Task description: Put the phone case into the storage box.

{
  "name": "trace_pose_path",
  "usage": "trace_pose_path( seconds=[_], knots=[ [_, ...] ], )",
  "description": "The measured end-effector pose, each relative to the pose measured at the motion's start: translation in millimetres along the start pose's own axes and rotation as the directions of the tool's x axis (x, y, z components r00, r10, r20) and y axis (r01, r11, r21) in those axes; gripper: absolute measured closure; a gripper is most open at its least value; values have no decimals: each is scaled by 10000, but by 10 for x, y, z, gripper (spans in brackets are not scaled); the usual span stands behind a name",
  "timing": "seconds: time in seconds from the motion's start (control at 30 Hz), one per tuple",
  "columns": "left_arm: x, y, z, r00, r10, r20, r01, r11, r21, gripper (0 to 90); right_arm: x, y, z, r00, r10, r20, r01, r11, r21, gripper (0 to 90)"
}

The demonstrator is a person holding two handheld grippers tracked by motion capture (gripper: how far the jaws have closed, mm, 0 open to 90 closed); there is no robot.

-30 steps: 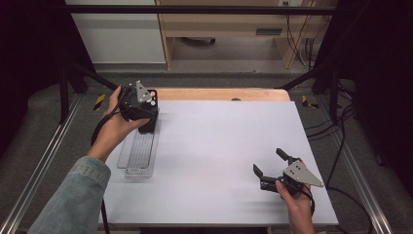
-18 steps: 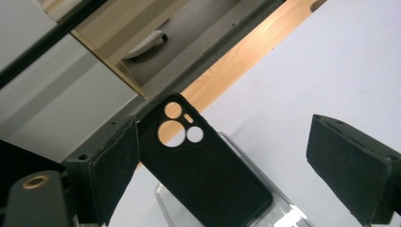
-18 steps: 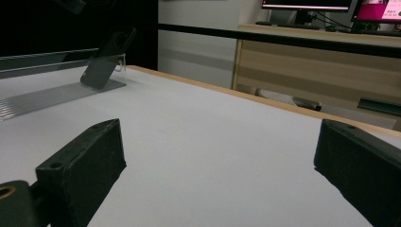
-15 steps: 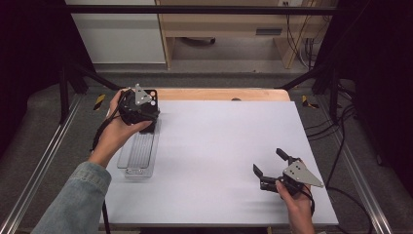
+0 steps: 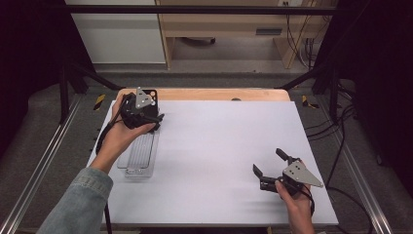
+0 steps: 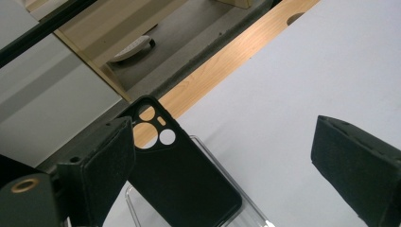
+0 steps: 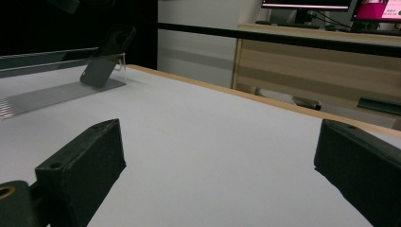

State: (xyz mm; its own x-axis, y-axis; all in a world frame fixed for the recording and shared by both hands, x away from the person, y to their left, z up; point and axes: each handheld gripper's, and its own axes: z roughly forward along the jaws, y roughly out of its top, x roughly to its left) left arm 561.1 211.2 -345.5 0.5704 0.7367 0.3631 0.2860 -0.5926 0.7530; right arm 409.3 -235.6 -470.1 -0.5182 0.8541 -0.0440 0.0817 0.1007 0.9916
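Left gripper view: the left gripper (image 6: 227,161), just opening its jaws, hangs over a black phone case (image 6: 182,177), maybe leaning on a clear stand (image 5: 139,156). Right gripper (image 5: 269,165) is open above the counter (image 5: 219,146).

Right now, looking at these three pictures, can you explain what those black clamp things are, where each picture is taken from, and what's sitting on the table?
A person holds a hand-operated two-jaw gripper in each hand. One picture looks down from above the white table; the other two come from cameras riding on each gripper, looking along its black jaws. The left gripper hovers with its jaws open and just widening, nothing pressed between them; below lies a black phone case leaning on a clear plastic stand. The right gripper sits open near the table's right front, holding nothing.
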Motion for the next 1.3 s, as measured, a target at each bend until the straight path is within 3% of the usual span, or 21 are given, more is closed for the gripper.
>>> trace_pose_path(
  seconds=[1.3],
  knots=[
    [-394, 27, 12, 9963, -109, 856, 158, 9983, -564, 53, 1, -1, -1, 10000, 1, 10, -1, 10000, 8, 28]
  ],
)
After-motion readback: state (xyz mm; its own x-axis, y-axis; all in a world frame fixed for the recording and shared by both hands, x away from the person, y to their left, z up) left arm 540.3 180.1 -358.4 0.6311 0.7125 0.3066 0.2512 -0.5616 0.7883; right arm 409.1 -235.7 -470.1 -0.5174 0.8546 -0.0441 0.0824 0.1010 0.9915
